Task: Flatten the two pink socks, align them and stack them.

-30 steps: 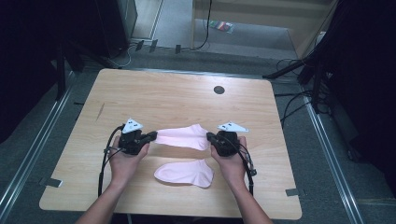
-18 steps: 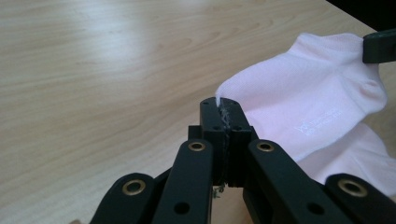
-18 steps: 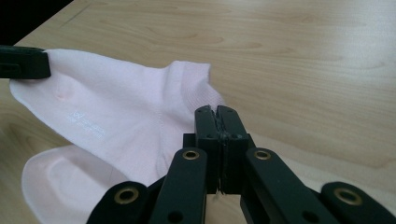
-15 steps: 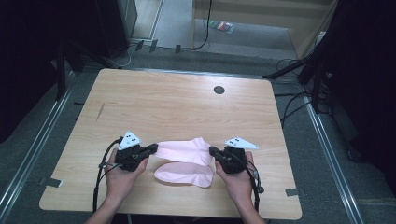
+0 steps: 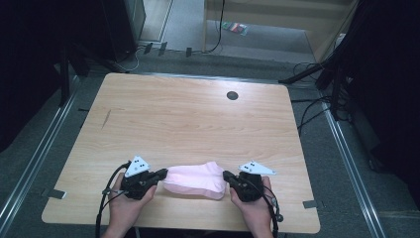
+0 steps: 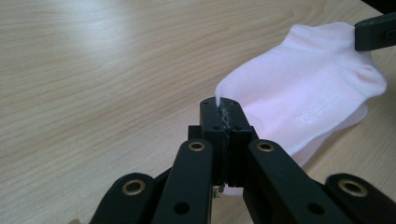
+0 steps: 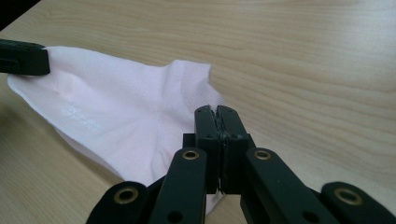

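A pale pink sock (image 5: 194, 177) is stretched between my two grippers near the table's front edge. It lies over a second pink sock, whose edge (image 5: 200, 192) peeks out beneath it. My left gripper (image 5: 163, 174) is shut on the sock's left end, and the pinched fabric shows between its tips (image 6: 223, 103). My right gripper (image 5: 227, 176) is shut on the sock's other end (image 7: 218, 112). The top sock (image 6: 299, 84) carries small white lettering. The left gripper view shows the right jaw tip (image 6: 376, 30) at the sock's far corner. In the right gripper view, the sock (image 7: 126, 107) runs to the left jaw tip (image 7: 23, 58).
The wooden table (image 5: 198, 119) has a dark round grommet hole (image 5: 232, 95) toward its back. Its front edge lies just below my hands. Metal rails, cables and dark equipment stand around the table on the floor.
Both grippers have come toward the front edge with the upper sock held between them. It now lies on top of the lower sock.
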Action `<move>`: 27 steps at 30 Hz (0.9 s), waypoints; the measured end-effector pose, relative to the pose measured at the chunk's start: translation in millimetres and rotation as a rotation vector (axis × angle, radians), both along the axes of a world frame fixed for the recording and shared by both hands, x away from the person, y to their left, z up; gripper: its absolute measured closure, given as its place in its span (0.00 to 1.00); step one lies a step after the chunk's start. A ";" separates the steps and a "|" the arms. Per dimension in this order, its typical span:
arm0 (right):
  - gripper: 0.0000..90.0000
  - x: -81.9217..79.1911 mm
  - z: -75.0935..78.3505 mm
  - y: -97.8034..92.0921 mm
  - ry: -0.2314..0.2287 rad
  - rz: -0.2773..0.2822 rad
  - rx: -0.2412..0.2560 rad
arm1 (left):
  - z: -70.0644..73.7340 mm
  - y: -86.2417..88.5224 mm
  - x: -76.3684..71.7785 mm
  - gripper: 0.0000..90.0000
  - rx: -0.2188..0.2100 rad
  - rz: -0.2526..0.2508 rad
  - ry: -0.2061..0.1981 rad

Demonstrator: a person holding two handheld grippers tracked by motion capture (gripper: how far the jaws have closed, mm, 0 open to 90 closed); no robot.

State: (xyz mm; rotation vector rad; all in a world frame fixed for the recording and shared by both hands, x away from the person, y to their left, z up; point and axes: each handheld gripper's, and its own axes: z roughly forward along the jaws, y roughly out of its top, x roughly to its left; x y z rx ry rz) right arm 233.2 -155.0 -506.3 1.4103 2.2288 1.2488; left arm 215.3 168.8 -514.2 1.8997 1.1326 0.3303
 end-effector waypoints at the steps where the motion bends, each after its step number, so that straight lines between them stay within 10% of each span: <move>1: 0.99 -2.1 -1.8 -0.3 0.005 -0.001 -0.001 | -0.3 -0.3 -1.1 1.00 0.004 0.000 -0.001; 15: 0.99 -8.8 -24.9 0.8 0.001 -0.021 -0.004 | -22.2 -14.1 -12.3 1.00 0.133 -0.006 -0.029; 27: 0.99 -8.4 -31.2 4.7 0.028 -0.018 -0.011 | -34.0 -15.3 -6.7 1.00 0.149 0.004 -0.010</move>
